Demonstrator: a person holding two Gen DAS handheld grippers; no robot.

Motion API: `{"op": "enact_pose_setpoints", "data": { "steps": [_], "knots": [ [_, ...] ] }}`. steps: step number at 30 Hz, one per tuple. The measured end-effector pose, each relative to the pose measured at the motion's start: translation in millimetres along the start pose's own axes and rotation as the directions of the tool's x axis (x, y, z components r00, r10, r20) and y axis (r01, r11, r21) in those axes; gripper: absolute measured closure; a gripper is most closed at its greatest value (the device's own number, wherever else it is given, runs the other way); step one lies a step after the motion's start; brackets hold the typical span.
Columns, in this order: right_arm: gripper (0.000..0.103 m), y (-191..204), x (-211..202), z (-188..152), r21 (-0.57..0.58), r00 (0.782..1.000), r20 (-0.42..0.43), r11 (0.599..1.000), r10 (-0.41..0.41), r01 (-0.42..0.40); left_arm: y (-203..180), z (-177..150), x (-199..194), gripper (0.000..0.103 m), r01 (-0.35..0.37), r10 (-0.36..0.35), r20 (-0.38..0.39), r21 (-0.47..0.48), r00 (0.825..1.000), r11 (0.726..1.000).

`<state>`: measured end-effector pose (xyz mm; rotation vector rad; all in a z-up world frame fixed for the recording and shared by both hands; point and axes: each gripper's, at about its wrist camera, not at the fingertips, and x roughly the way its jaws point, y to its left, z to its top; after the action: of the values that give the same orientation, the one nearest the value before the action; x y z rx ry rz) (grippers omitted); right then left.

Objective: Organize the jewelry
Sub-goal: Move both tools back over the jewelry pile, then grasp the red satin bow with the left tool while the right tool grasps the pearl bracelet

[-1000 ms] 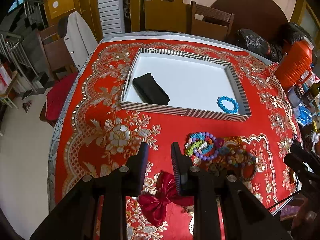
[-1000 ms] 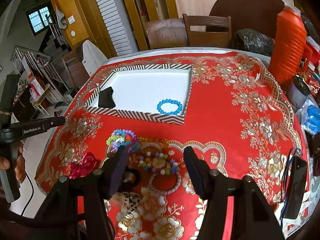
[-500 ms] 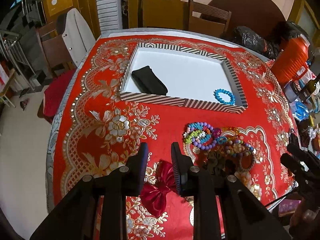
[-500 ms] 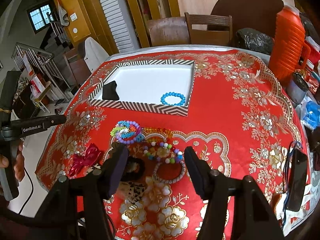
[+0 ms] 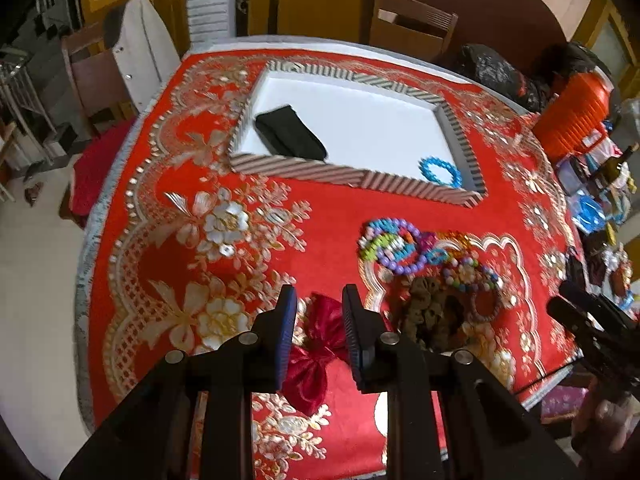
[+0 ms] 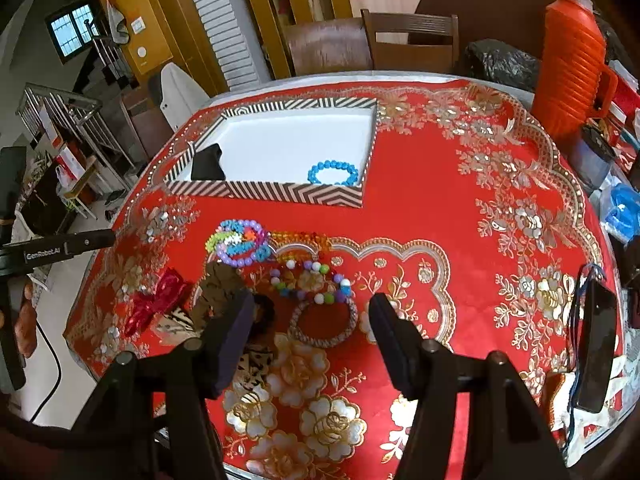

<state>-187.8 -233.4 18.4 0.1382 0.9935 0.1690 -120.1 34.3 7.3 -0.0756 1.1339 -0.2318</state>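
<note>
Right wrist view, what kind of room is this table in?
Probably a home dining room: a round table under a red floral tablecloth, wooden chairs behind it, and a stair railing at the left.

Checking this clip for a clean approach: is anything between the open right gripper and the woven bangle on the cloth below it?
Nothing visible is. The right gripper hangs open with the woven bangle showing in the gap between its fingers. The pom-pom bracelet touches the bangle's far edge, and a dark scrunchie lies beside it on the left.

Glossy satin bow; beaded bracelets; embroidered cloth.
</note>
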Motion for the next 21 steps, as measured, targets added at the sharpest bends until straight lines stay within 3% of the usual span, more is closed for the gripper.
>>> {"op": "enact_pose_setpoints", "data": {
  "steps": [5,9,21],
  "knots": [
    [0.04,-7.2,13.0,-8.5,0.002,0.999,-0.035,1.0,-0.002,0.002,2.9,-15.8,14.7,0.092,0.074,-0.073,-0.075,0.01,0.995,0.997],
    [0.04,-9.0,27.9,-13.2,0.004,0.996,-0.077,0.999,0.041,-0.041,4.5,-30.8,27.9,0.092,0.115,-0.112,-0.12,0.013,0.986,0.993],
    [0.04,-25.7,70.1,-17.4,0.016,0.988,-0.147,0.999,-0.046,0.049,10.0,-47.2,53.6,0.087,0.116,-0.107,-0.16,0.054,0.981,0.992]
  ]
}}
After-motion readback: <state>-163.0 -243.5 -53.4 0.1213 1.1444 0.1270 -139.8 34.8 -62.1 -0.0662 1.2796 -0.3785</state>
